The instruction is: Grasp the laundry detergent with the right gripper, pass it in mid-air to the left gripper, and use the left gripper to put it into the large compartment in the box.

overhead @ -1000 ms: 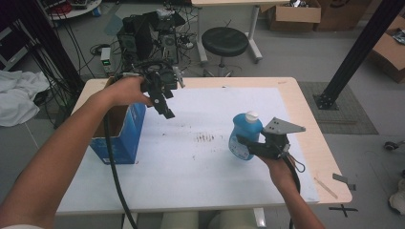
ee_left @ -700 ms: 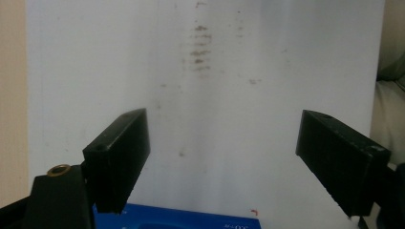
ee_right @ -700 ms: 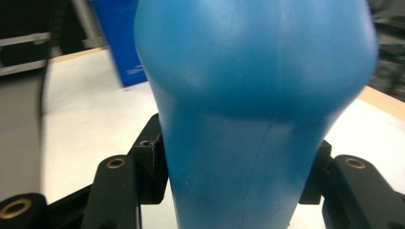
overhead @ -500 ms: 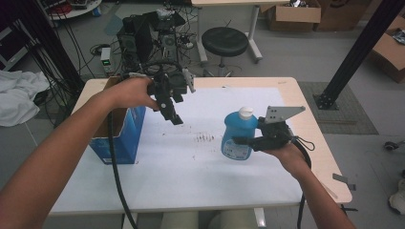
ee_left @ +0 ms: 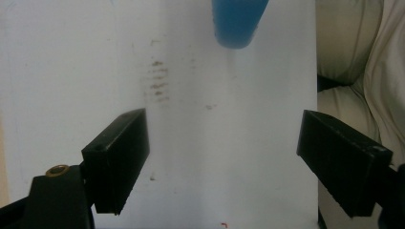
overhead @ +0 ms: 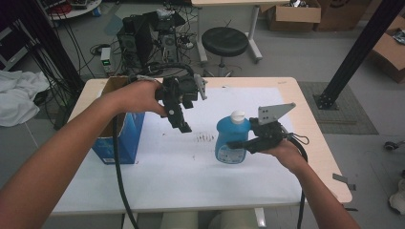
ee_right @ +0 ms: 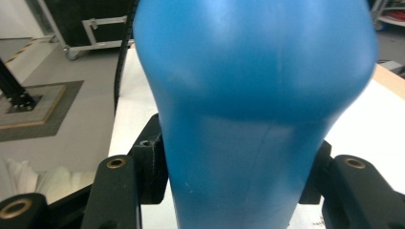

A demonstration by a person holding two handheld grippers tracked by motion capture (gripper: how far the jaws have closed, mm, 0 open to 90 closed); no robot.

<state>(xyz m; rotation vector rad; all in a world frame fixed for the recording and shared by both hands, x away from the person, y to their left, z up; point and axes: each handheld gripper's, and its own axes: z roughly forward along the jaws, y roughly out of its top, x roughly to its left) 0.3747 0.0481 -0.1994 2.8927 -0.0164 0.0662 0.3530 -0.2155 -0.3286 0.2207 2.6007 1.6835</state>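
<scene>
Above the white table (overhead: 157, 186) your right gripper (overhead: 237, 144) pinches the blue bottle (overhead: 231, 140), lifted; your left gripper (overhead: 184, 125), jaws spread, hasn't reached its white cap (overhead: 237, 116).

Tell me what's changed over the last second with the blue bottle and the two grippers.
The right gripper, clamped on the blue bottle, has lifted it and tipped it from slanted to upright, a little nearer the table's middle. The left gripper has drifted right and slightly up, toward the bottle, jaws open and empty. The blue cardboard box and the white sheet have stayed put.
</scene>
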